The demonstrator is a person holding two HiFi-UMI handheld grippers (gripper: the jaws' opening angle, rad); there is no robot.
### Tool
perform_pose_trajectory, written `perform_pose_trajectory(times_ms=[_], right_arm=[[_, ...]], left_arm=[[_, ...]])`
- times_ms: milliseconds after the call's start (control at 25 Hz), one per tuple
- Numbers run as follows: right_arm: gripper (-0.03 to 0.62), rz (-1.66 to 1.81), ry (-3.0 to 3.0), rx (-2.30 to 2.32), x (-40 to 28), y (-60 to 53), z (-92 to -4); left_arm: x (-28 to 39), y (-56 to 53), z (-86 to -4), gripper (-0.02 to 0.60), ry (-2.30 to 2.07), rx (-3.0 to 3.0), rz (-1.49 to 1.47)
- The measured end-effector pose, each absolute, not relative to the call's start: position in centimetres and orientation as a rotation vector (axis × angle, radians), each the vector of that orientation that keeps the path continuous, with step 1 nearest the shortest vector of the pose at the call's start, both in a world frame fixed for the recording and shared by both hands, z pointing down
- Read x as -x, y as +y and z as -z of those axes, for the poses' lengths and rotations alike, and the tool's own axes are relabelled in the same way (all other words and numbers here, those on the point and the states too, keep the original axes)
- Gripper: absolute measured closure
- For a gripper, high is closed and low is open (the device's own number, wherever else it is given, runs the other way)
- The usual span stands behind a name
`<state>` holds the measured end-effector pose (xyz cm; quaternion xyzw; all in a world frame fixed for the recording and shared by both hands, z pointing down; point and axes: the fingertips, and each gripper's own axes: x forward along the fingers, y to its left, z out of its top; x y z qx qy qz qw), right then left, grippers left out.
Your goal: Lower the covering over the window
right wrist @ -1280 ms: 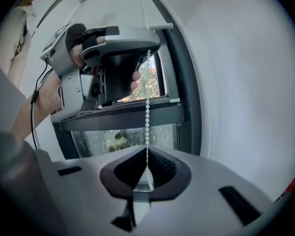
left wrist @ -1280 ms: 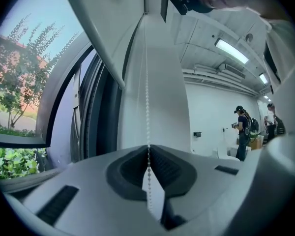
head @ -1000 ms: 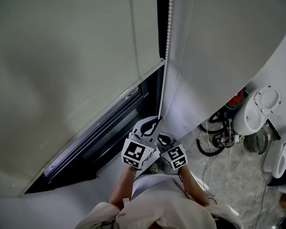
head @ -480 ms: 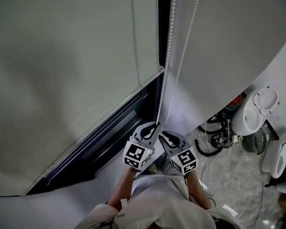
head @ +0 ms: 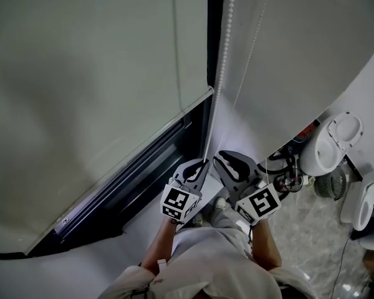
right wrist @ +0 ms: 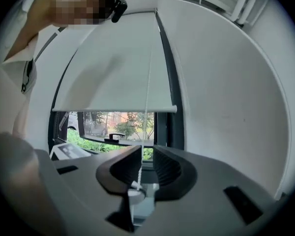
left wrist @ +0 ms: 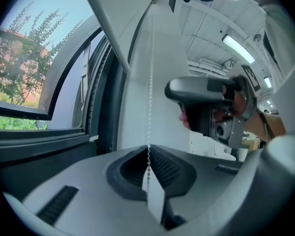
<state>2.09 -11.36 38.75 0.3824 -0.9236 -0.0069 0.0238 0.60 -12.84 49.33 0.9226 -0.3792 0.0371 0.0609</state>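
Note:
A white roller blind (head: 81, 92) hangs over most of the window, its bottom rail (head: 137, 156) just above the dark sill frame. In the right gripper view the blind (right wrist: 113, 68) ends at its rail (right wrist: 113, 109), with trees showing below. A white bead chain (head: 221, 61) drops along the window's right edge. My left gripper (head: 202, 162) is shut on the chain (left wrist: 149, 107), which runs down into its closed jaws (left wrist: 148, 149). My right gripper (head: 222, 160) is beside it, open. The chain (right wrist: 147, 107) passes loosely between its parted jaws (right wrist: 146, 151).
A plain white wall (head: 299, 55) stands right of the window. On the floor at the right are white round appliances (head: 330, 145) and coiled cables (head: 280, 167). The dark window frame (head: 143, 167) runs diagonally below the blind. The person's torso (head: 206, 260) fills the bottom edge.
The right gripper's jaws have parted from the chain and its marker cube has swung out to the right. The left gripper stays shut on the chain in the same place.

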Motion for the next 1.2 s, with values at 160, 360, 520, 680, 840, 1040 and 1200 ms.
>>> perform_pose_trajectory(times_ms=[160, 360, 520, 680, 840, 1040, 1200], right_arm=[[0.523, 0.159, -2.911, -1.151, -1.0, -12.5, -35.0], [0.523, 0.214, -2.963, -1.104, 0.5, -13.3, -32.2], [0.549, 0.228, -2.977, -1.097, 1.4, -14.0, -31.1], [0.591, 0.156, -2.996, -1.154, 1.4, -14.4, -31.3], [0.592, 0.121, -2.956, -1.172, 1.6, -14.4, -32.9], [0.592, 0.089, -2.926, -1.194, 1.4, -14.2, -35.7], [0.592, 0.051, -2.906, -1.211, 1.3, -14.0, -39.2]], left_arm=[[-0.6, -12.8, -49.4, 0.561, -1.148, -2.794, -0.115], [-0.6, -12.6, -49.3, 0.561, -1.144, -2.793, -0.106], [-0.6, -12.6, -49.3, 0.561, -1.151, -2.791, -0.097], [-0.4, -12.5, -49.5, 0.561, -1.167, -2.789, -0.103], [-0.2, -11.9, -50.9, 0.561, -1.161, -2.767, -0.152], [-0.6, -11.5, -53.6, 0.561, -1.157, -2.743, -0.169], [-0.9, -11.0, -57.0, 0.561, -1.153, -2.721, -0.195]])
